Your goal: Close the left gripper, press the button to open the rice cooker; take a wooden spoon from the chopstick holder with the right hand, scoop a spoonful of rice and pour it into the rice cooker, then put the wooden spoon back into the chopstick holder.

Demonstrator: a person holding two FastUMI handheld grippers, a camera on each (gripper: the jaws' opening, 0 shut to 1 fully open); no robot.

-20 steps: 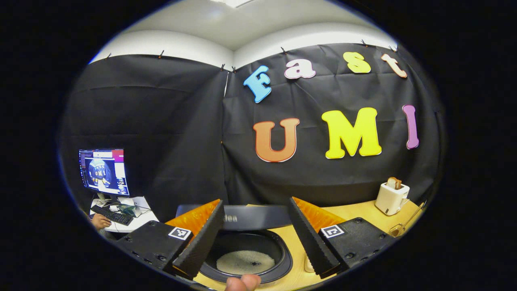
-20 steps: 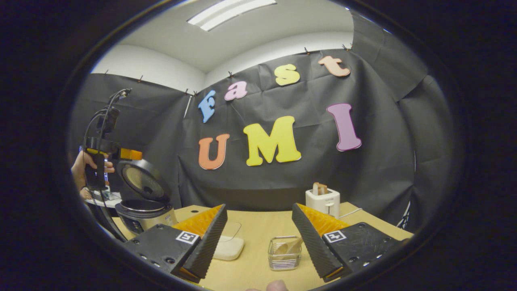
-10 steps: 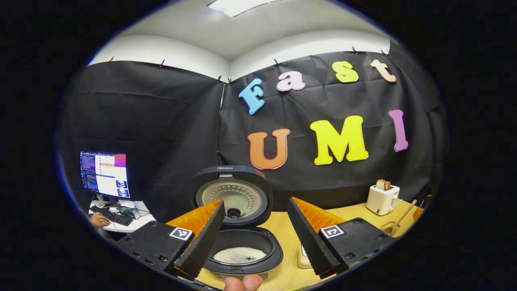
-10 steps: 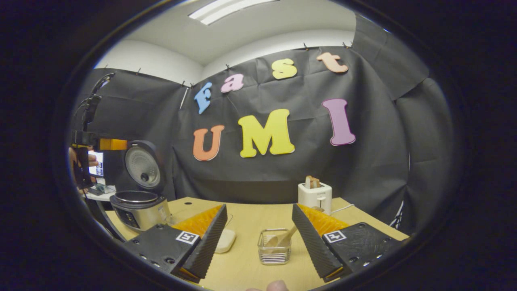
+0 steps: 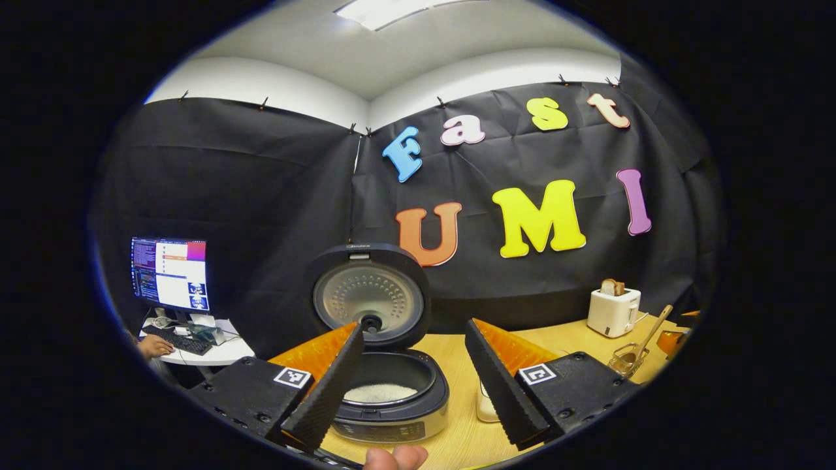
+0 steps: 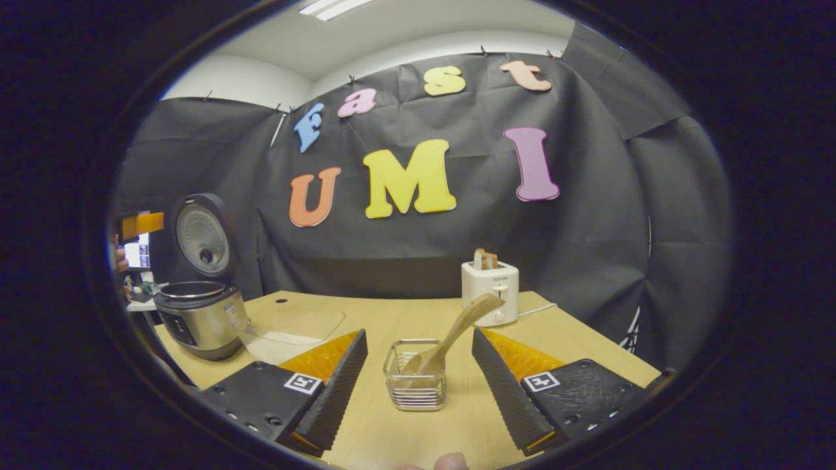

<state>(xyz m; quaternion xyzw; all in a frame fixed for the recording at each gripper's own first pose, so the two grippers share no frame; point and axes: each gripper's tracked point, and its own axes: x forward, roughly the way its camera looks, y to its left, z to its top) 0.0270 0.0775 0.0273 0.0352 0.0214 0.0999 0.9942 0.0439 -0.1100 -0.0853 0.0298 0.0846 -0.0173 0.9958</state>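
The left gripper (image 5: 411,385) hovers level in front of the cooker (image 5: 390,391), jaws spread wide and empty. The right gripper (image 6: 418,385) points at the holder (image 6: 415,375), also wide open, holding nothing. Since a second ago the left one has backed away, so the raised lid (image 5: 369,294) now shows, and the right has dropped closer to the spoon (image 6: 457,329), which leans in the holder. Rice lies in the pot. A clear tray (image 6: 290,329) sits beside the cooker, and a toaster (image 6: 490,287) stands behind on the table (image 6: 392,313).
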